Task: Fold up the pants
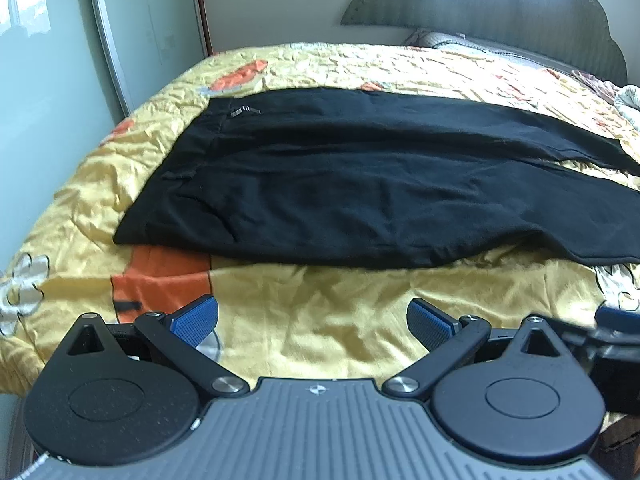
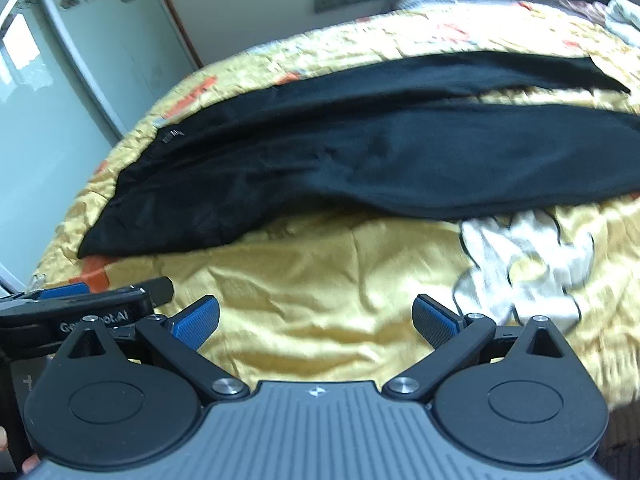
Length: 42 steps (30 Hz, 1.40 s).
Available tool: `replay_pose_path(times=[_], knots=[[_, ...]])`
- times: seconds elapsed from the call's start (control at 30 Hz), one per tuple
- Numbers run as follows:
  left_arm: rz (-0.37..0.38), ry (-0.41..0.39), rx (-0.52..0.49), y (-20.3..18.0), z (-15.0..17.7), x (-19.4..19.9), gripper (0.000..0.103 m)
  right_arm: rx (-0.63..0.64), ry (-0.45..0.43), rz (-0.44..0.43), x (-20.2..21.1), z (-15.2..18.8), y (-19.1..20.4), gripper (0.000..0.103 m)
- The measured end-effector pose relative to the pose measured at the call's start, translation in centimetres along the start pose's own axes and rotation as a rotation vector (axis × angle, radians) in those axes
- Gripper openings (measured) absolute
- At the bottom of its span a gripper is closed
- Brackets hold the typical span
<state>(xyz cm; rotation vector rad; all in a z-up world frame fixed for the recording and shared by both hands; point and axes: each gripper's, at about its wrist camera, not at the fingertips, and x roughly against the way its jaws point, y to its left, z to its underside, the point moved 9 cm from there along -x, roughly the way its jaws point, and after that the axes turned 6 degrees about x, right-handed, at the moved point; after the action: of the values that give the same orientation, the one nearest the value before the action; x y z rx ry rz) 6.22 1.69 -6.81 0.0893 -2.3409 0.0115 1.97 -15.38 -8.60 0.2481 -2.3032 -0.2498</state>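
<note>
Black pants (image 1: 360, 184) lie spread flat on the yellow bedspread (image 1: 320, 312), waistband to the left, both legs running to the right. They also show in the right wrist view (image 2: 360, 160). My left gripper (image 1: 312, 320) is open and empty, above the bedspread, short of the pants' near edge. My right gripper (image 2: 316, 320) is open and empty too, over the yellow cloth in front of the near leg. The left gripper's body (image 2: 72, 316) shows at the left edge of the right wrist view.
The bed's near edge lies under the grippers. A padded headboard (image 1: 480, 0) and pillows (image 1: 460, 42) are at the far right. A sliding wardrobe door (image 1: 52, 80) stands to the left of the bed. Crumpled light cloth (image 2: 624, 20) lies at the far right.
</note>
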Motion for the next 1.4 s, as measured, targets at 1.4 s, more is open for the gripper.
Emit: replay_pose_path(times=[1.4], knots=[[0.001,0.070,0.288,10.1,-17.1,-13.7,0.097,0.794,0.132,-0.506,-31.9,-29.4,9.3,0.064]])
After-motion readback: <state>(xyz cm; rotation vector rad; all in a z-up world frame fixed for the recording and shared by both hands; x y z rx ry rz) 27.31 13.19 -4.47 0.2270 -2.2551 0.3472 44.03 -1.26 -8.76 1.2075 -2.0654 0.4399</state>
